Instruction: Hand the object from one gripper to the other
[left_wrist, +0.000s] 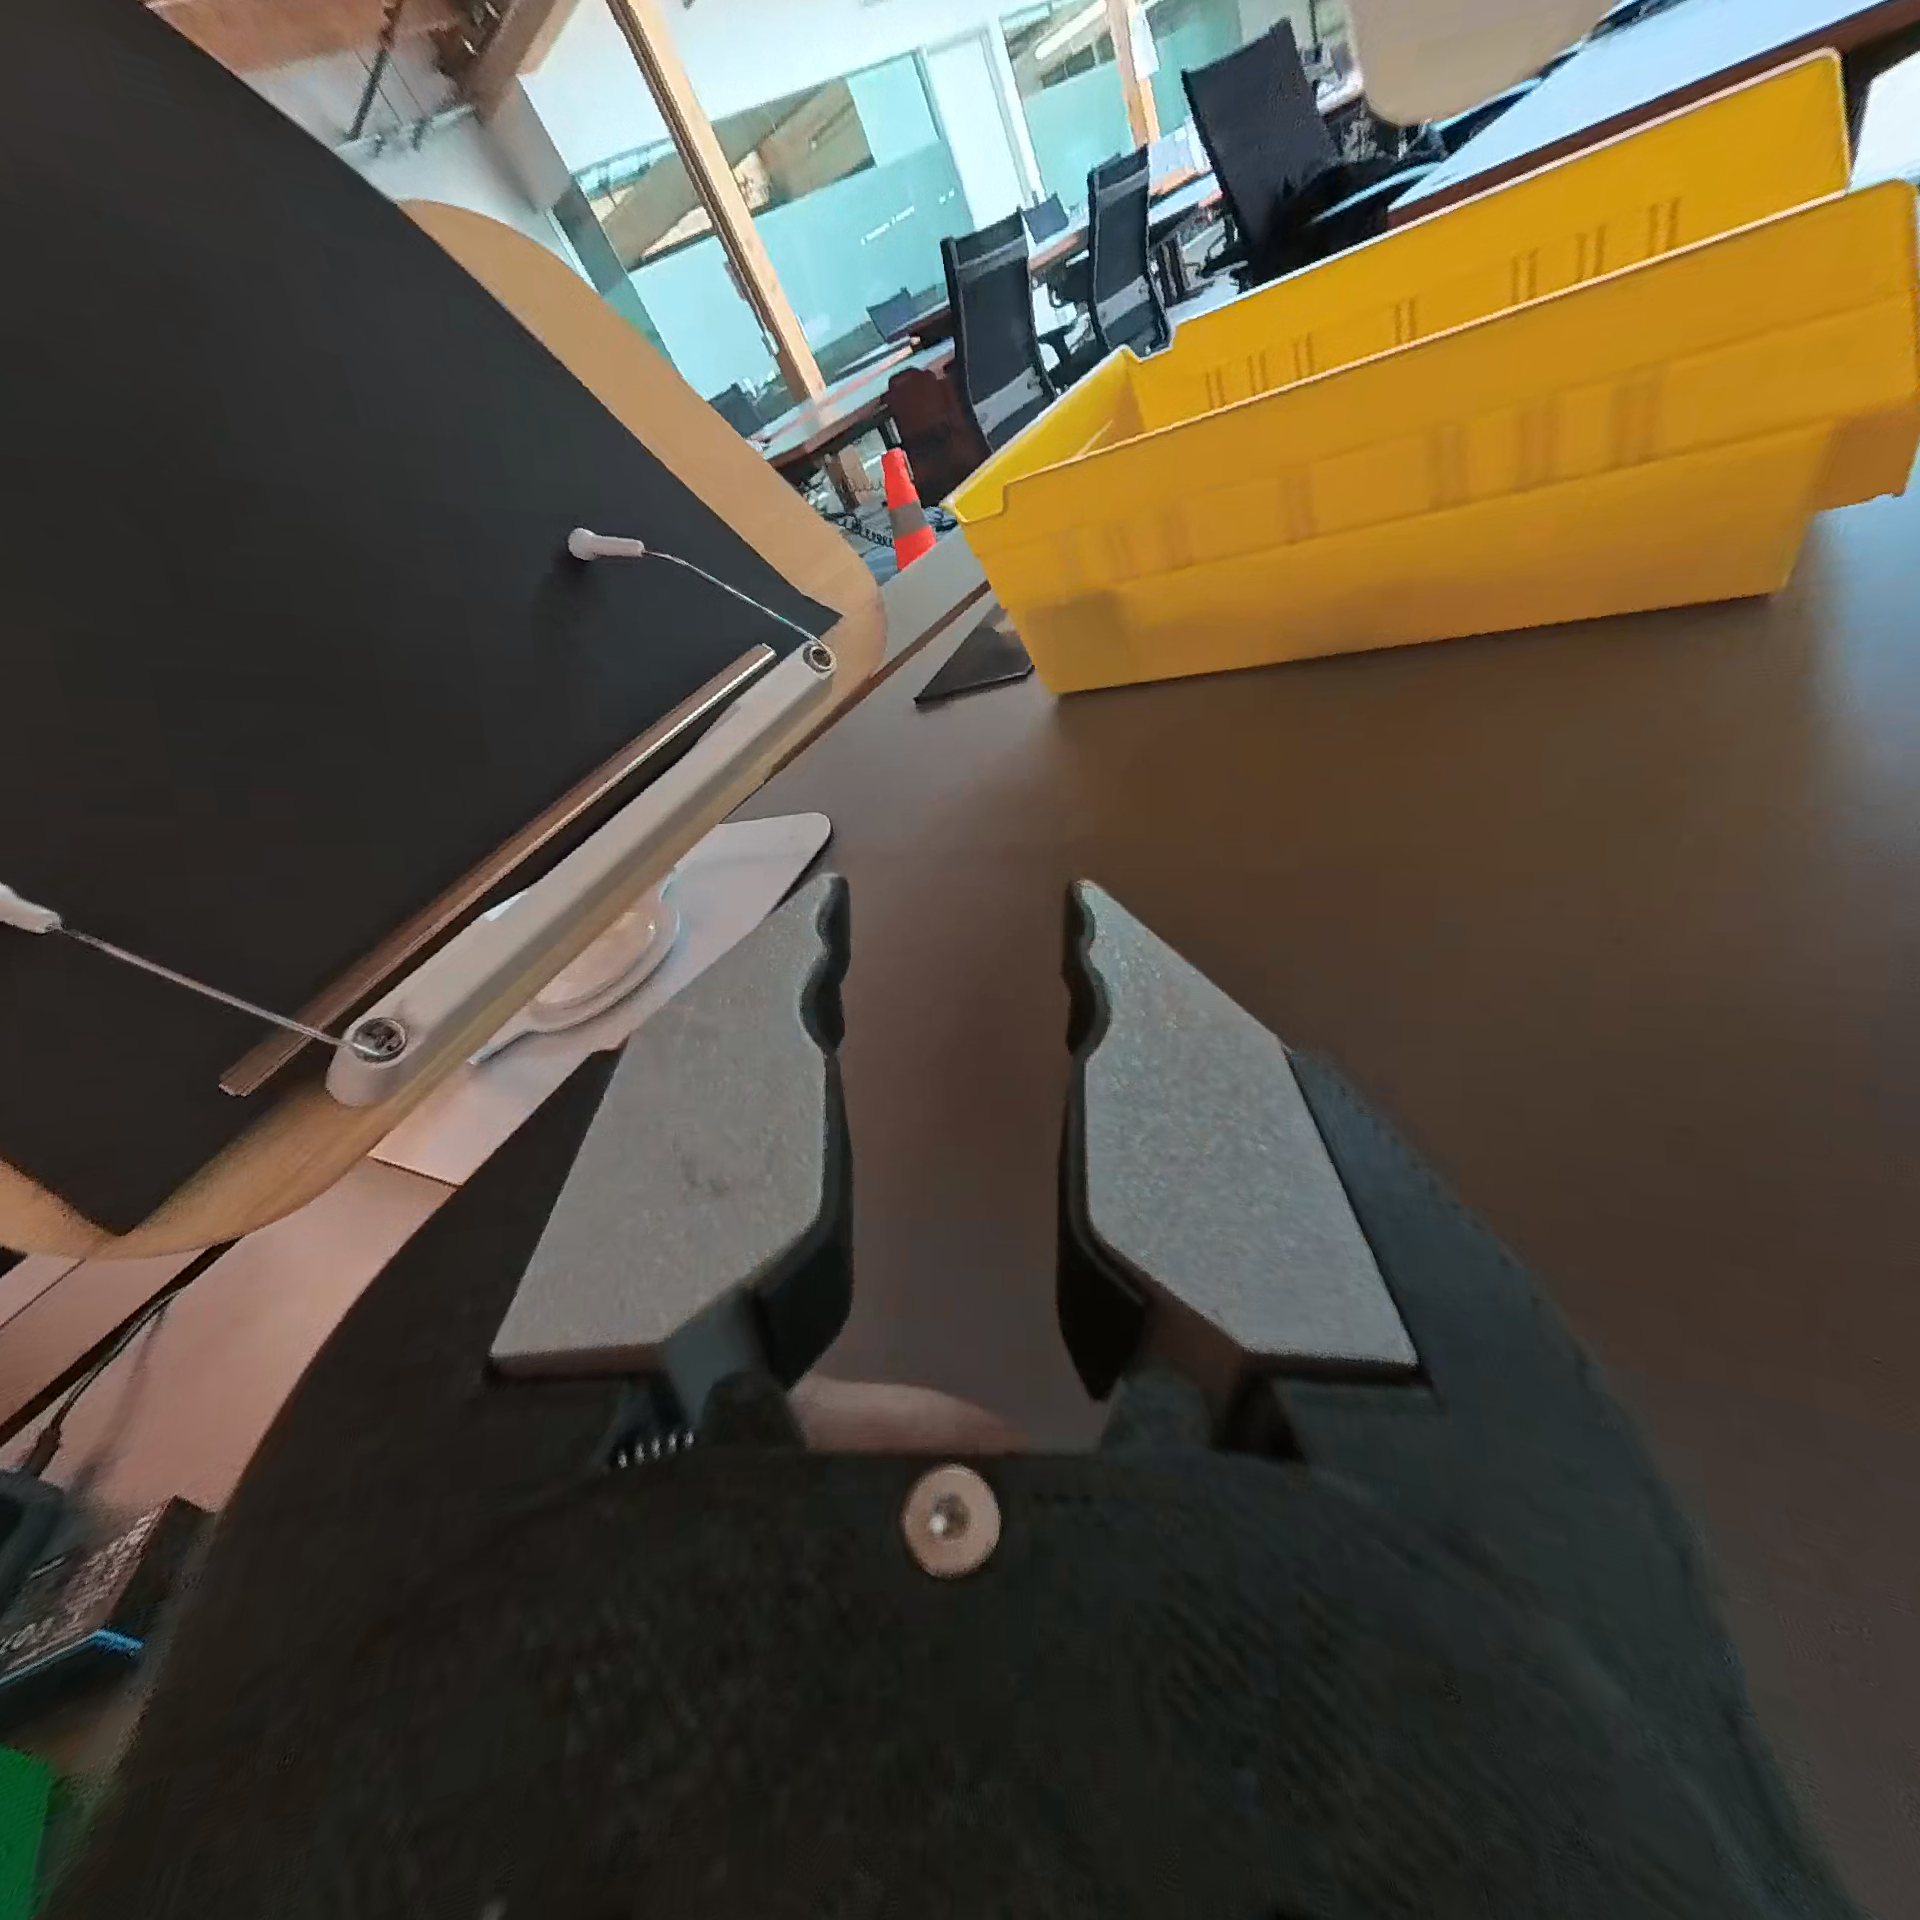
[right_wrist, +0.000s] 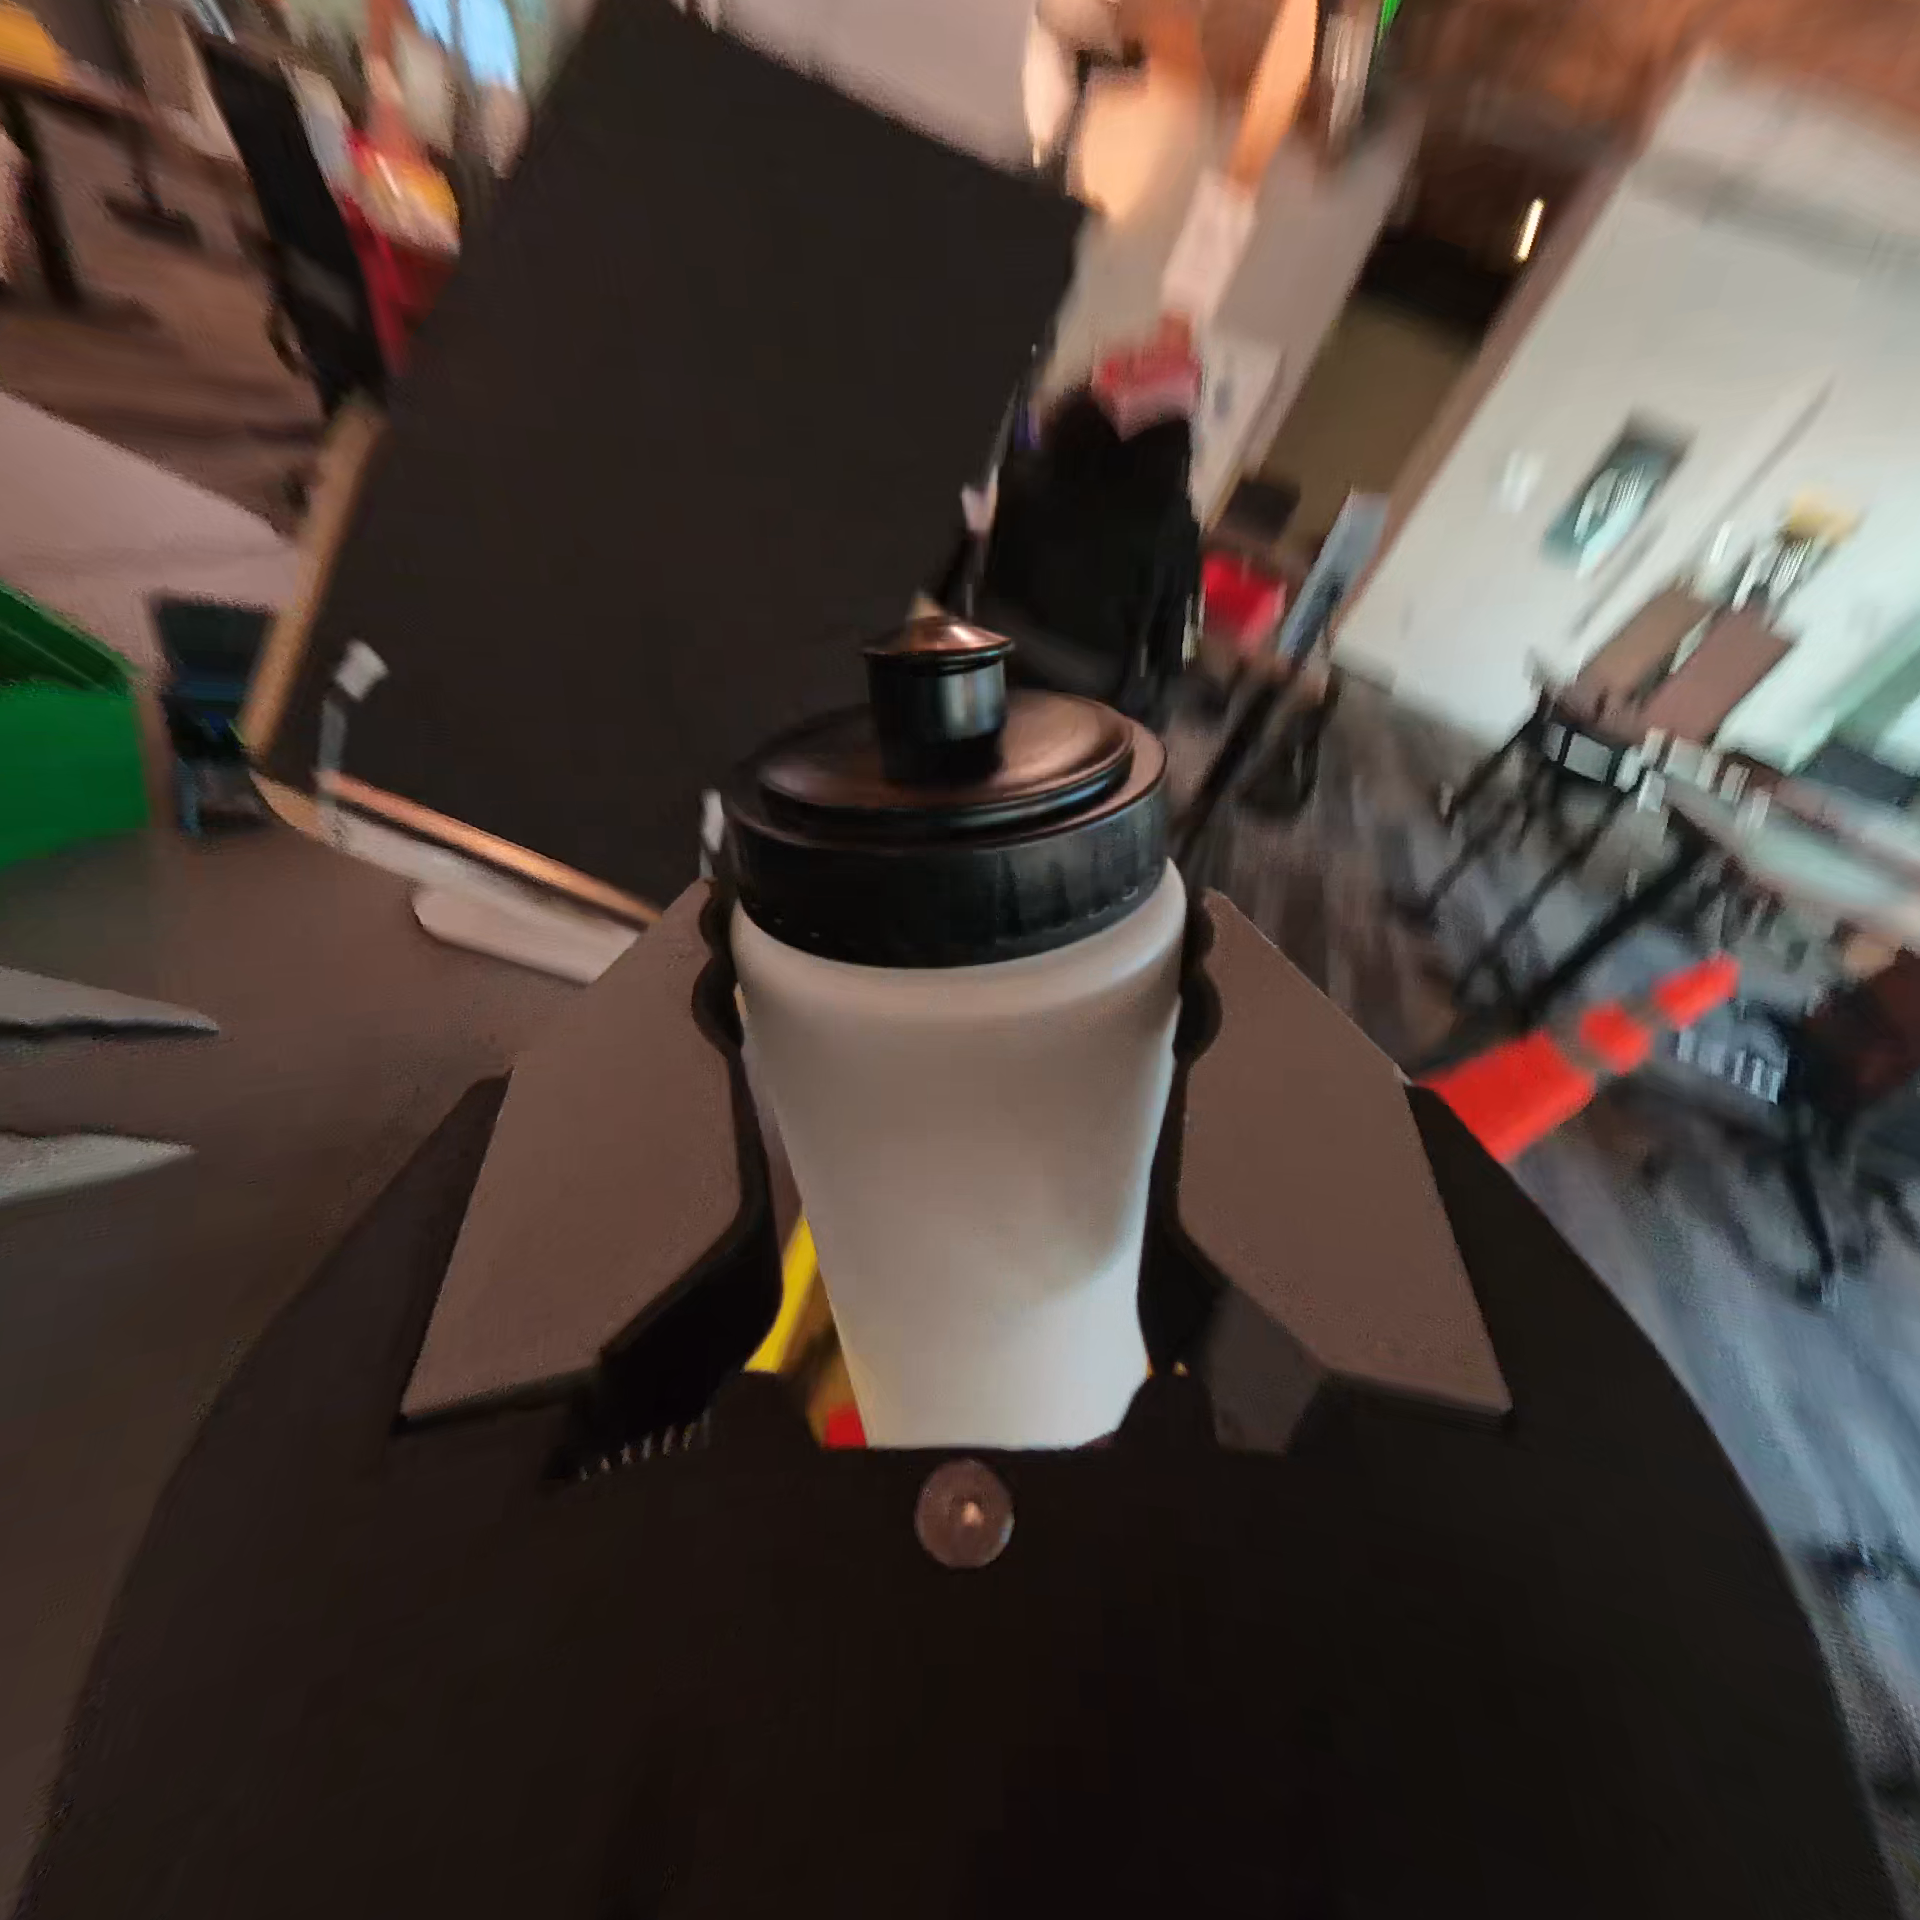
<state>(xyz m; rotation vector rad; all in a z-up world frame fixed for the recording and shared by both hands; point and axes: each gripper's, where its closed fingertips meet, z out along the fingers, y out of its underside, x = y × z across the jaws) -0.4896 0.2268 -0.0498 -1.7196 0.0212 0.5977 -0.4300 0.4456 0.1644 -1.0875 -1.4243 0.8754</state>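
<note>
Right gripper (right_wrist: 961, 971) is clamped on the white plastic squeeze bottle with black screw cap and pull spout (right_wrist: 961, 1091). The bottle sits upright between the fingers (right_wrist: 613, 1153), with the tips pinching the shoulder just under the cap rim. It is lifted off the dark brown table (left_wrist: 1403, 935), and the background is heavily blurred.

Handling guess: light, likely empty. The thin plastic wall gives under squeeze and is smooth, so slip is possible. The ribbed cap (right_wrist: 951, 862) is stiffer. The best free hold for the other gripper looks like the cap or spout at 12 o'clock, or the lower body if it is exposed.

Left gripper (left_wrist: 951, 971) has its jaws partly apart with nothing between them. It is held low over the table, pointing toward 12 o'clock and tilted. The two nested yellow plastic bins (left_wrist: 1455, 468) lie at 1–2 o'clock. The black board on a silver stand (left_wrist: 312, 623) is at 10 o'clock. The bottle is not visible in the left wrist view, so the grippers look well apart and the handover has not started.
</note>
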